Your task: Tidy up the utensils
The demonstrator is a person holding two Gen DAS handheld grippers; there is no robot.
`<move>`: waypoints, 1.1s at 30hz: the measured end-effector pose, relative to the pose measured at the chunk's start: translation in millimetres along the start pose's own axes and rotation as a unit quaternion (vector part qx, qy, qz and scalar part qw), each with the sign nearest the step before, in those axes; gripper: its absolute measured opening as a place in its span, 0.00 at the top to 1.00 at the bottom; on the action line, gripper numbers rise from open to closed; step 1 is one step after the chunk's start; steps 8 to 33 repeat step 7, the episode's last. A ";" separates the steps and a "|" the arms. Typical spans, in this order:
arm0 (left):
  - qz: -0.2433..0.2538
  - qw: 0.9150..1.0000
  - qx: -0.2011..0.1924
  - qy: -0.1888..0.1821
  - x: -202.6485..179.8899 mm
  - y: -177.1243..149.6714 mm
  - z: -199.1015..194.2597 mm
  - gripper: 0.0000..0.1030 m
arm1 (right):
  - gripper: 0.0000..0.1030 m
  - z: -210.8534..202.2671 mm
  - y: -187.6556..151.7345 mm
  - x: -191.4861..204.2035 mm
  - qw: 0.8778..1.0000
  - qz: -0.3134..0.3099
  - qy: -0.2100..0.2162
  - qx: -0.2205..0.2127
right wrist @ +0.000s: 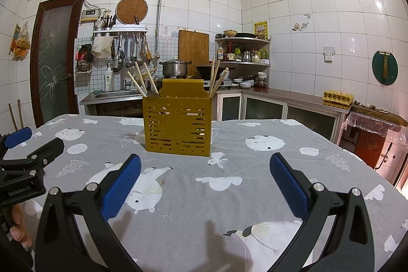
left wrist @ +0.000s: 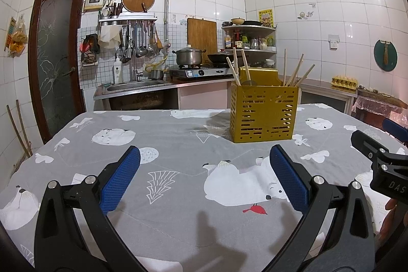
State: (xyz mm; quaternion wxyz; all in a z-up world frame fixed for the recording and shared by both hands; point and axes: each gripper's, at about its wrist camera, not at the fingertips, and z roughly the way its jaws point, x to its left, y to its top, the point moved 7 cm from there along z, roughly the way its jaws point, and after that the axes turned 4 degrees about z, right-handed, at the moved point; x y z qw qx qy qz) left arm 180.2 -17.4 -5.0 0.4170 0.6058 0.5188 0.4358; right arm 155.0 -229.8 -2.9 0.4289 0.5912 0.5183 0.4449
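Ahead of both wide-spread, empty grippers, left gripper (left wrist: pixel 205 157) and right gripper (right wrist: pixel 205 162), the yellow holder (right wrist: pixel 177 124) stands upright, chopsticks (right wrist: pixel 141 80) leaning outward, bare tablecloth (right wrist: pixel 204 195) between.

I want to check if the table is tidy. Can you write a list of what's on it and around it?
Surface: table under a grey animal-print cloth.
Job's things: yellow holder standing upright; chopsticks at its left end and more at its right end.
Clutter: nothing seen.
Grippers: left gripper and right gripper open, holding nothing, short of the holder.
Cables: nothing seen on the table.
Surroundings: sink, pot, egg tray.
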 end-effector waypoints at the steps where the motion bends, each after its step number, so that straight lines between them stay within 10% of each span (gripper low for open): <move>1: -0.001 1.000 0.000 0.000 0.4 0.0 -0.8 0.05 | 0.04 -0.1 -0.4 0.0 1.000 0.000 0.000 0.000; 33: -0.003 1.000 0.001 -0.001 1.2 0.8 -0.4 0.05 | 0.04 -0.2 0.2 -0.5 1.000 0.001 0.000 0.000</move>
